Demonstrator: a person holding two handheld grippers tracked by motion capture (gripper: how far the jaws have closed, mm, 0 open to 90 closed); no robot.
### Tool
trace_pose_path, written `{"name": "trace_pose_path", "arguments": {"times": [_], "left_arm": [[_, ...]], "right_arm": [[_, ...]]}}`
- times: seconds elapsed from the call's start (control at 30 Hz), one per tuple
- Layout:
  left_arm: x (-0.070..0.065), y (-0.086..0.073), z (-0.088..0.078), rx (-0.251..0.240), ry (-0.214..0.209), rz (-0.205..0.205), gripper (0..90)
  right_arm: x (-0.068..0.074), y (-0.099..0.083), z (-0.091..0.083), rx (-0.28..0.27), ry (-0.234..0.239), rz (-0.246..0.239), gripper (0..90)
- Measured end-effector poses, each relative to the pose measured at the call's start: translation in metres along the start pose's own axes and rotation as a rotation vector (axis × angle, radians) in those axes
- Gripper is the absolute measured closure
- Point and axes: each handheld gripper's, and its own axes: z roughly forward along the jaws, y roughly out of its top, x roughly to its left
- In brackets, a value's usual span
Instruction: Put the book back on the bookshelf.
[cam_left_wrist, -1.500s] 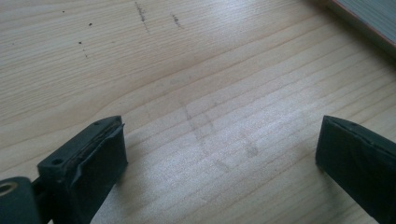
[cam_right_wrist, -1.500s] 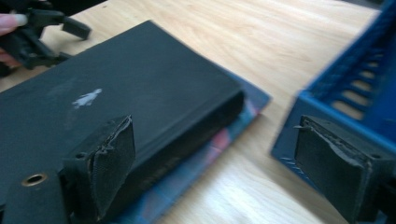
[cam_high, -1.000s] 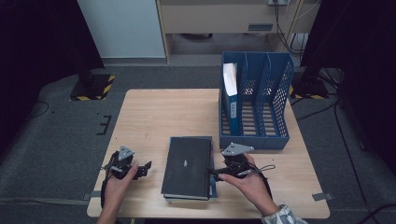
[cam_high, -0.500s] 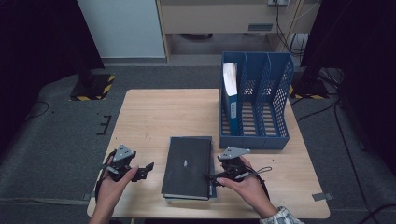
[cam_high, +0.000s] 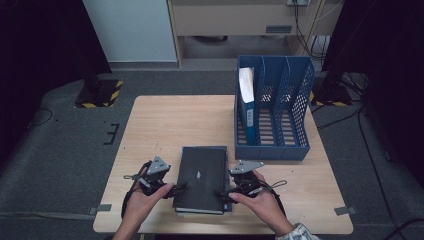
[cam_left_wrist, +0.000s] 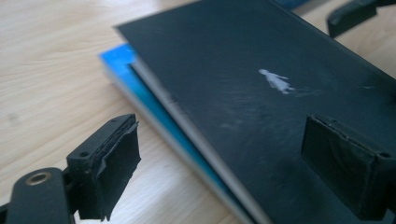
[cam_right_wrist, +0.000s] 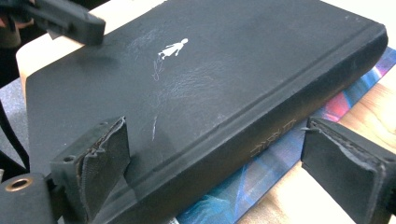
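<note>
Black book (cam_high: 201, 176) lies flat near the front of the worktop (cam_high: 165, 125), stacked on a blue one (cam_left_wrist: 122, 70). Left gripper (cam_high: 176, 189) and right gripper (cam_high: 222, 193) flank it, one at each long edge, jaws spread and gripping nothing: the right's have just been opening, straddling the spine. Looks like a two-sided lift towards the file rack (cam_high: 274, 107).

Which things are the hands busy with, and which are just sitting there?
Busy with: black book, blue book under it, left gripper, right gripper, both open at the books' edges.

Just sitting: blue file rack, blue binder standing in it.
</note>
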Motion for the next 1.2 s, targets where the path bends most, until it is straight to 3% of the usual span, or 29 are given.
{"name": "trace_pose_path", "arguments": {"times": [0.23, 0.43, 0.83, 1.0, 1.1, 1.2], "left_arm": [[-0.005, 0.006, 0.012, 0.027, -0.06, -0.007, 12.9], [-0.002, 0.008, 0.014, 0.042, -0.081, 0.0, 12.4], [0.003, 0.021, 0.027, 0.068, -0.129, 0.032, 11.6], [0.007, 0.021, 0.032, 0.069, -0.146, 0.008, 6.9], [0.009, 0.02, 0.036, 0.068, -0.186, -0.033, 6.4], [0.009, 0.02, 0.039, 0.069, -0.202, -0.046, 5.5]], "right_arm": [[-0.002, 0.0, 0.0, 0.005, 0.006, 0.009, 6.8], [-0.005, 0.0, 0.002, 0.009, 0.013, 0.021, 5.4], [-0.015, -0.001, 0.007, 0.015, 0.051, 0.09, 2.2], [-0.019, -0.001, 0.011, 0.009, 0.054, 0.126, 0.2], [-0.021, -0.001, 0.012, 0.006, 0.059, 0.142, 0.2], [-0.023, -0.002, 0.012, 0.005, 0.071, 0.139, 0.2]]}}
